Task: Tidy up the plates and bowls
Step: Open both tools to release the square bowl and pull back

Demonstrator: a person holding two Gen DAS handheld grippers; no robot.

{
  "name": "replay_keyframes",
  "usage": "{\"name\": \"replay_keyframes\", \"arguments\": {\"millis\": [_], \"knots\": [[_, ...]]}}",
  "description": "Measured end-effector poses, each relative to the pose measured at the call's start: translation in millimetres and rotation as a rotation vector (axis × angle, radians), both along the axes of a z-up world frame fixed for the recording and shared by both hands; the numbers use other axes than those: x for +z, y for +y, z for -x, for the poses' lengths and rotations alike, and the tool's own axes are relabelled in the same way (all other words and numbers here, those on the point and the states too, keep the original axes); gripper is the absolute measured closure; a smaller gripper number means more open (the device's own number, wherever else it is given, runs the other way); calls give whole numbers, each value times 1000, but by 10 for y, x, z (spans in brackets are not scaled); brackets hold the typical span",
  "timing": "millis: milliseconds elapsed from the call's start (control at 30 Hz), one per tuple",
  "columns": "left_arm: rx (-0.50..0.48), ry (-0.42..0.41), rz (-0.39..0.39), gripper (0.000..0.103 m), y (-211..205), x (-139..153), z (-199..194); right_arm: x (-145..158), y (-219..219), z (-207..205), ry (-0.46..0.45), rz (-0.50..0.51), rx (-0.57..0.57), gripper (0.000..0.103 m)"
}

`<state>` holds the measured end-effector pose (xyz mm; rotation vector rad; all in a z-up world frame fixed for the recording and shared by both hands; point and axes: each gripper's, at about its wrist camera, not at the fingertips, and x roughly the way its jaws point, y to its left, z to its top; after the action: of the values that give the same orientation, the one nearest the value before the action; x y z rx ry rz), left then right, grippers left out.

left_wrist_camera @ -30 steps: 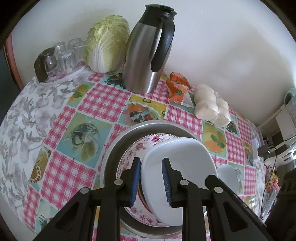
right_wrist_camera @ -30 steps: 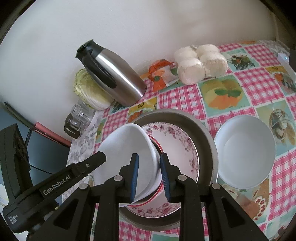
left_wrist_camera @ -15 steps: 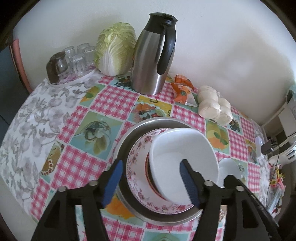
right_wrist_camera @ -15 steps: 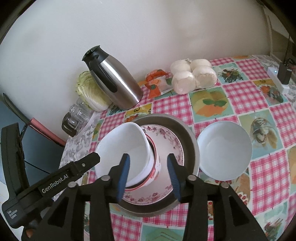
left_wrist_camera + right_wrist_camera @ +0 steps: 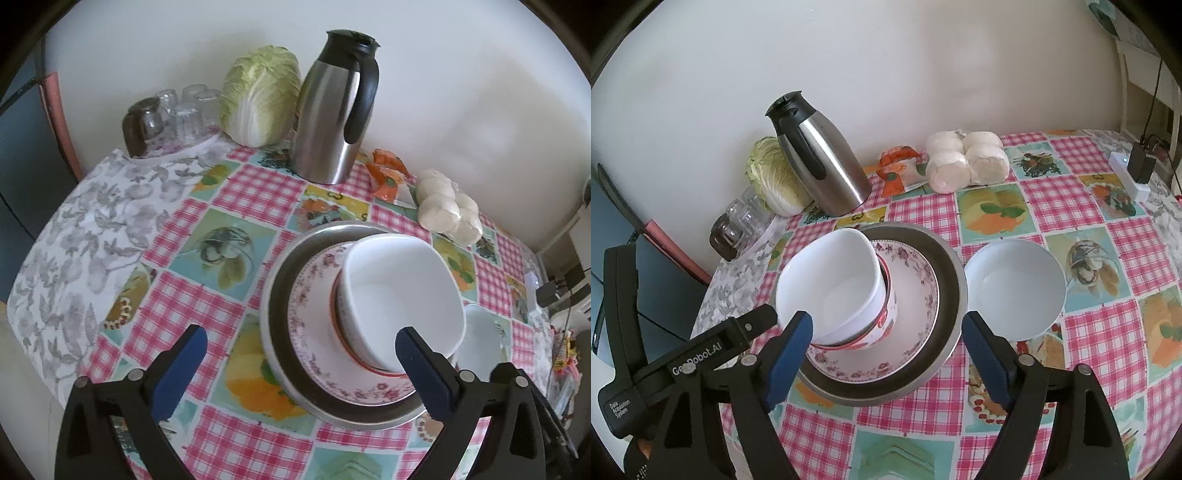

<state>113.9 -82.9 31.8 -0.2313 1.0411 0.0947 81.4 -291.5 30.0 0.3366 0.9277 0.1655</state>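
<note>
Both grippers point(image 5: 301, 367) point(image 5: 886, 352) wide open, empty; white bowl point(image 5: 831, 280) sits tilted mid-frame on red-rimmed bowl point(image 5: 886, 314), I reckon it could slip.

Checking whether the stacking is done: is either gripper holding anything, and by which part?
Nothing is held. Both the left gripper and right gripper have jaws wide open, clear of the white bowl.

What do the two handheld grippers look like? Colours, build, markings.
Both match: the left gripper and right gripper have matte black angular plastic linkage arms with silver pivot screws, ending in blue pads. Seen from the right wrist, the left unit's black body carries white "GenRobot.AI" lettering and a small "Data Acquisition System" label. No cables or sleeves visible.
</note>
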Motion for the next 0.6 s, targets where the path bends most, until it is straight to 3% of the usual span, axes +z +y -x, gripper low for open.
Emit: {"name": "replay_keyframes", "arguments": {"millis": [300,367,600], "knots": [[27,-3,5,0,71,-41,130,-50,-4,106,15,20,5,17],[29,2,-4,0,67,-57,148,-54,-19,124,17,21,3,6],[62,-10,-24,0,89,-70,220,-45,-64,176,14,28,-2,5]]}}
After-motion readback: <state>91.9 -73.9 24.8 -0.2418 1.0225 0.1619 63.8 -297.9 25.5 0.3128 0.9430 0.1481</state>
